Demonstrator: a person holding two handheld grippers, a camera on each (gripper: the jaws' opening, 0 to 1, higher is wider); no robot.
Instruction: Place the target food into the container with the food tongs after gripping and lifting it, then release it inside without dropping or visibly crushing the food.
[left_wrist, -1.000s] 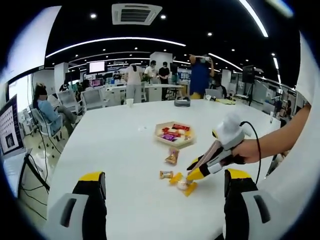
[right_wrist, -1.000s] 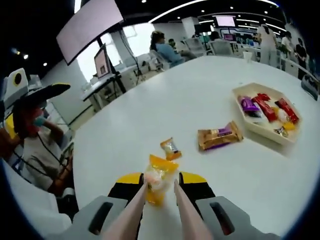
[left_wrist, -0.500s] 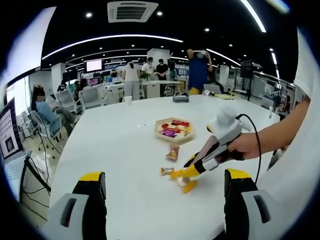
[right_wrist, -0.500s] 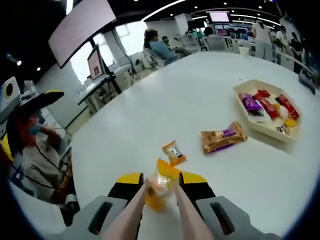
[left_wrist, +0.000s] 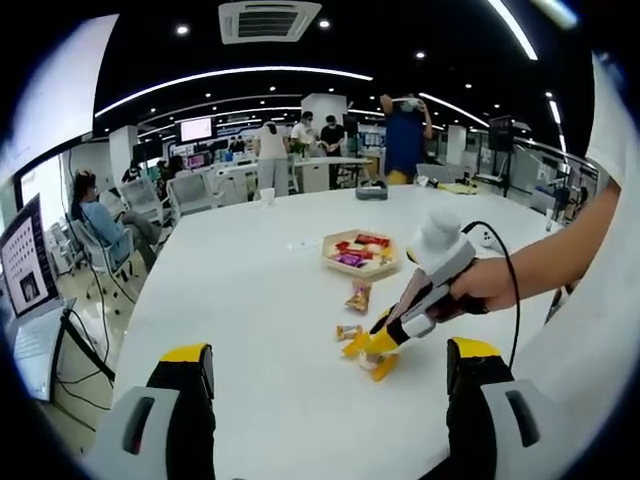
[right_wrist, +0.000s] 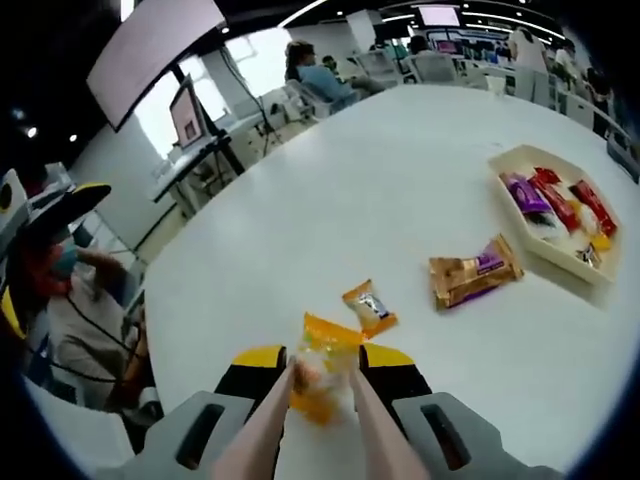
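Now the right gripper (right_wrist: 322, 385) pinches the orange-wrapped snack packet (right_wrist: 322, 375) through pink tongs at lower centre, lifted for carrying to the beige hexagonal tray (right_wrist: 556, 215) upper right; the left gripper (left_wrist: 320, 420) gapes wide.

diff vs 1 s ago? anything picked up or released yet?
Nothing released. The right tool stays closed on the yellow snack packet, which has hardly moved between the tongs. The orange candy, brown wrapper and tray kept their layout; the shift is camera motion. The left tool stays open, holding nothing.
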